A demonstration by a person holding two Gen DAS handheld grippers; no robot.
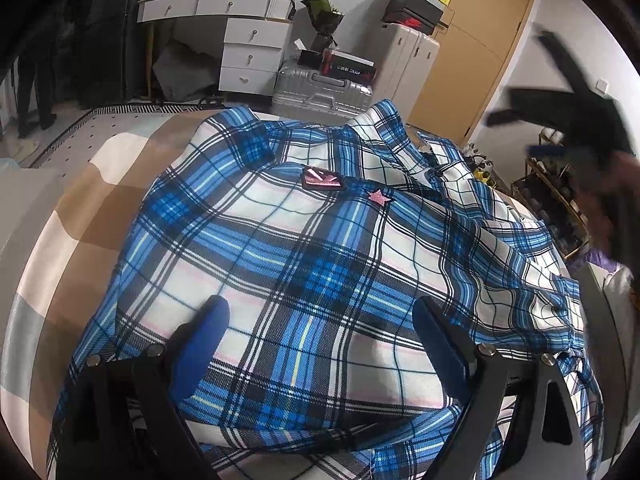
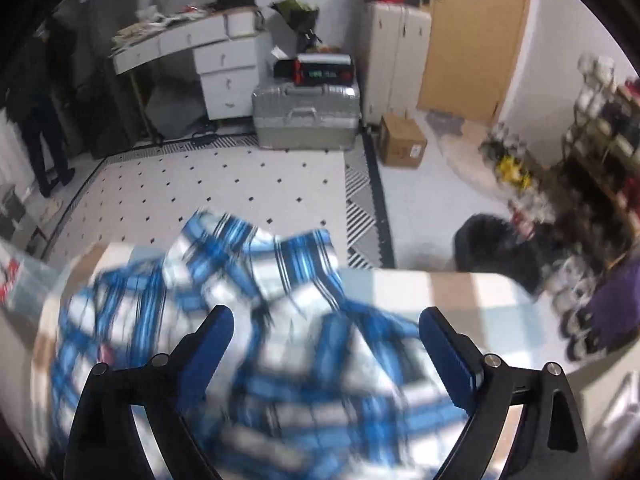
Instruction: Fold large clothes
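Blue plaid shirt (image 1: 320, 248) spread on a checked bedcover (image 1: 80, 216). Left gripper (image 1: 320, 312) hovers above it, fingers spread, nothing pinched. Right gripper (image 2: 326, 320) likewise spread and empty.

You're looking at the shirt (image 1: 320, 248) lying spread on the bed (image 1: 80, 216), its collar end pointing toward the suitcase (image 1: 320, 92) sitting on the floor beyond. A desk (image 1: 224, 12) is standing left of the suitcase, a door (image 1: 472, 48) right (boxes (image 1: 348, 65) resting on the suitcase).
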